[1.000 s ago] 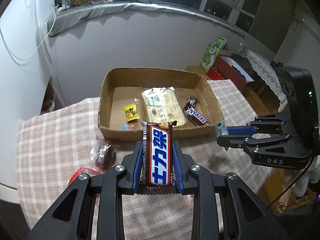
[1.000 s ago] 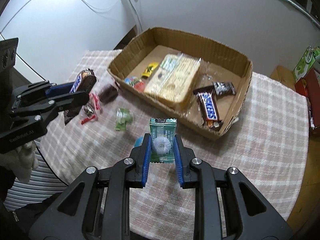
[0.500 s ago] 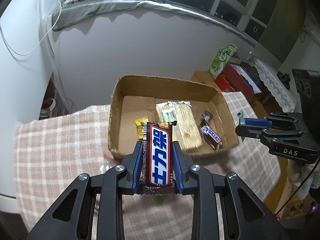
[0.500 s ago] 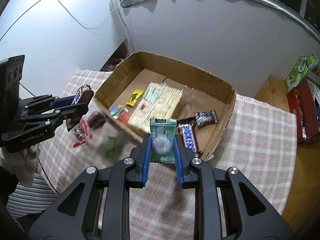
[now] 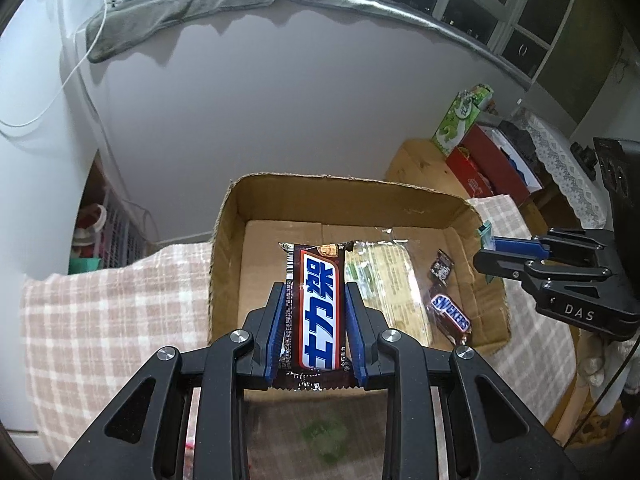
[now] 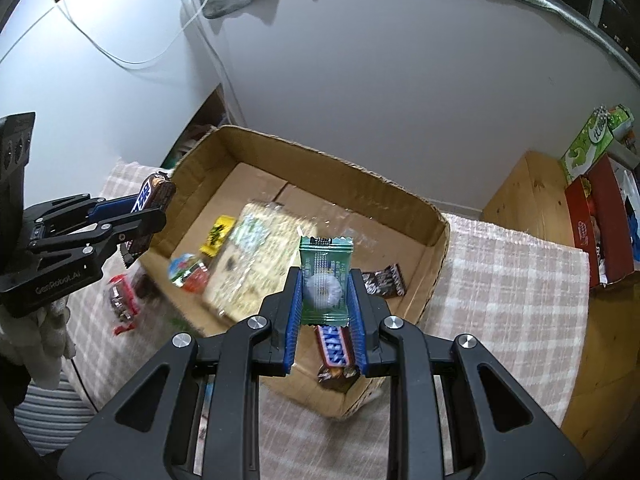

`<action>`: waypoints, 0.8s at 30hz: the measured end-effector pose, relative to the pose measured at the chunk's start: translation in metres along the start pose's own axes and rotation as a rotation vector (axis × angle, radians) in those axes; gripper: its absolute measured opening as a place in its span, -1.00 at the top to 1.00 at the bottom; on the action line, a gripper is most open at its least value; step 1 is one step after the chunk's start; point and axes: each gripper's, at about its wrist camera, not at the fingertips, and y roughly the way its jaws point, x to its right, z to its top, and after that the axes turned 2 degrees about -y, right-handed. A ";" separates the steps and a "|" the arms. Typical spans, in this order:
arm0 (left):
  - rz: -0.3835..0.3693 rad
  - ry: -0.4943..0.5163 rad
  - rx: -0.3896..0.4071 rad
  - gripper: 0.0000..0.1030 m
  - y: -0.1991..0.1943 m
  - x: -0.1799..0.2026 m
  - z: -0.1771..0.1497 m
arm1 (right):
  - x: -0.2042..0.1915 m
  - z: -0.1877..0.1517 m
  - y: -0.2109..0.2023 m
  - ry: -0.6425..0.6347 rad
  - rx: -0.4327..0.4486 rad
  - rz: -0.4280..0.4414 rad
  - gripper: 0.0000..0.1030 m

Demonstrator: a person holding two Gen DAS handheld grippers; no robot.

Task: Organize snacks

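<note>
Step in hand: carry-to-box, both sides loaded, neither released.

Left gripper is clamped on a Snickers bar with Chinese lettering, held lengthwise between the blue pads, label up. It sits over the near-left part of the cardboard box, above the near wall as far as the left wrist view shows; height above the floor of the box is hard to judge.

Right gripper is clamped on a small green sachet with a white round sweet inside. It is above the near-right corner of the box, over a second Snickers bar already lying there.

Already in the box: large clear-wrapped cracker pack in the middle, yellow sweet and a red-and-blue wrapped one to its left, dark mini bar on the right. Red-wrapped snacks lie outside on the checked tablecloth, left of the box, so the job is part done.

Next move, my read: lower each gripper into free floor, then open. Left has bare cardboard on the far-left side. Right should shift off the lying bar first, or the sachet lands on top. Then go back for the items on the cloth.
</note>
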 end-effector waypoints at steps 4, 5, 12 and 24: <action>0.007 -0.004 -0.015 0.49 0.011 0.001 0.003 | 0.006 0.004 0.014 0.008 -0.023 -0.008 0.55; 0.008 -0.007 -0.019 0.49 0.013 0.000 0.005 | 0.006 0.004 0.017 0.009 -0.028 -0.008 0.55; 0.004 -0.014 -0.048 0.49 0.026 0.000 0.005 | 0.013 0.005 0.034 0.015 -0.058 -0.006 0.55; 0.018 -0.023 -0.053 -0.03 0.026 -0.004 0.008 | 0.009 0.007 0.032 -0.006 -0.039 -0.031 -0.14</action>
